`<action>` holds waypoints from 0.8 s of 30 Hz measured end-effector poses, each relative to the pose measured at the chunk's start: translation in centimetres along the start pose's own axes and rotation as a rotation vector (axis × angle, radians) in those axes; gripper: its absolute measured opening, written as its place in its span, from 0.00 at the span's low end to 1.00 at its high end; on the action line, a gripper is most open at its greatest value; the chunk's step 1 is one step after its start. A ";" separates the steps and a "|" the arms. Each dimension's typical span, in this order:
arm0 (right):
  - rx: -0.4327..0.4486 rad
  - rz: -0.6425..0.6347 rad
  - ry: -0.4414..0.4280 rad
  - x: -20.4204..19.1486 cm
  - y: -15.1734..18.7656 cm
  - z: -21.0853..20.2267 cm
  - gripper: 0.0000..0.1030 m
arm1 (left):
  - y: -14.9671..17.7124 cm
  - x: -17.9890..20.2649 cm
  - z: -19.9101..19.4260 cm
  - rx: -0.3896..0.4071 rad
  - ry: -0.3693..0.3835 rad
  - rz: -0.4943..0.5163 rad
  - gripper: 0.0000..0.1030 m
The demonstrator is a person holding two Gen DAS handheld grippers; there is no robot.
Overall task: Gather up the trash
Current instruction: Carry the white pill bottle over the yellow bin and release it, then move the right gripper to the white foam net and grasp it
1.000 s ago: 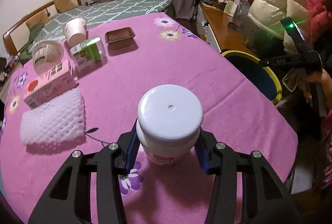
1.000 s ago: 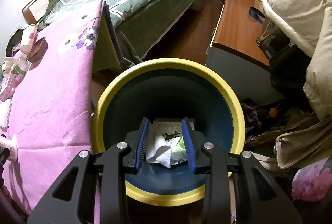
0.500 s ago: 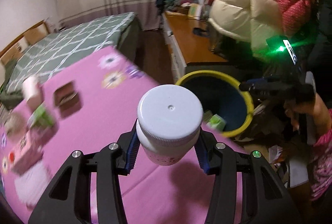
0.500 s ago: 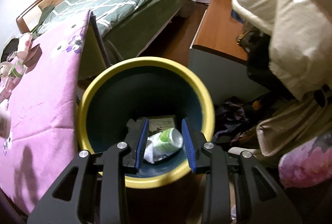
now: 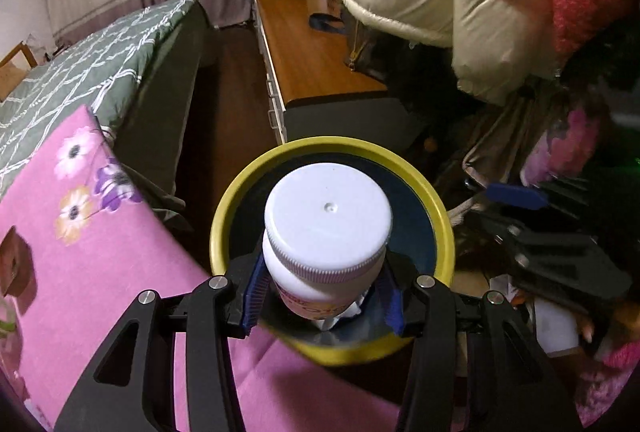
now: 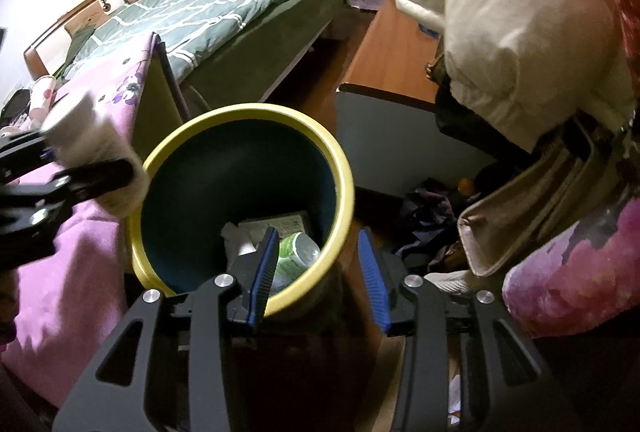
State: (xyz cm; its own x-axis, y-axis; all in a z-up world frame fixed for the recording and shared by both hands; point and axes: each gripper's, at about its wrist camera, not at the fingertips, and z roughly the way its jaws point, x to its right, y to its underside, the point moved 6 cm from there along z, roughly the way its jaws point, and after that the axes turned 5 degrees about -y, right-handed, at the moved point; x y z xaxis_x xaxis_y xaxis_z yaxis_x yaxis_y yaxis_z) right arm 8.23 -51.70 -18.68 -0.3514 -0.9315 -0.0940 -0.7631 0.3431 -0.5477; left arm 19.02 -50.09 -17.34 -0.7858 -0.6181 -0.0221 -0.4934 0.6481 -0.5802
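Left wrist view: the left gripper (image 5: pixel 322 296) points steeply down, directly over the mouth of the yellow-rimmed bin (image 5: pixel 434 203). Between its blue pads (image 5: pixel 254 292) sits the white bottle (image 5: pixel 326 228), cap toward the camera. The jaws are opening at this moment. The left pad seems to touch the bottle's side, while on the right a narrow gap appears, so I cannot tell if the grip is firm or already loose. The bin stands on the floor just beside the edge of the pink flowered tablecloth (image 5: pixel 100 260). At the right edge the right gripper (image 5: pixel 516 193) shows as a dark body with one blue pad, and a hand (image 5: pixel 600 328) is seen below it.

Right wrist view: the right gripper (image 6: pixel 318 272) also tilts down, over the near right part of the bin (image 6: pixel 160 151) rim. Its jaws are opening and nothing is between them; the rim passes below the gap. Inside the bin lie a green and white cup (image 6: pixel 298 258) and some white paper (image 6: pixel 236 238). From the left side the left gripper (image 6: pixel 64 175) reaches in with the bottle (image 6: pixel 96 159), blurred, above the bin's left rim.
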 end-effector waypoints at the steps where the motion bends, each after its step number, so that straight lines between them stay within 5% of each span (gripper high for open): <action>1: -0.003 0.005 0.002 0.2 0.1 0.1 0.39 | -0.2 -0.1 0.3 0.002 -0.010 -0.004 0.58; 2: -0.004 0.009 0.003 0.3 0.3 0.1 0.39 | -0.6 -0.2 0.4 0.013 -0.023 -0.008 0.72; 3: -0.005 0.012 0.003 0.4 0.4 0.1 0.39 | -0.8 -0.3 0.4 0.026 -0.036 -0.011 0.76; 11: -0.013 0.000 -0.025 -1.4 1.1 0.4 0.39 | -0.1 -3.5 -6.8 0.139 -0.073 -0.072 0.80; 17: -0.007 -0.048 -0.065 -4.7 1.1 0.3 0.39 | 4.3 -7.9 -14.6 0.230 -0.131 -0.147 0.90; 24: -0.002 -0.122 -0.116 -10.2 0.6 0.4 0.40 | 12.3 -15.5 -23.8 0.321 -0.340 -0.292 0.91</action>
State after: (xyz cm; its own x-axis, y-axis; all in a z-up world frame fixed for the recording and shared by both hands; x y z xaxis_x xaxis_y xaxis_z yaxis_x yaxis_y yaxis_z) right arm 11.60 -42.03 -18.43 -0.1909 -0.9739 -0.1227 -0.7976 0.2268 -0.5589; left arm 16.29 -21.93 -4.80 -0.4421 -0.8953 -0.0541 -0.4922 0.2925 -0.8199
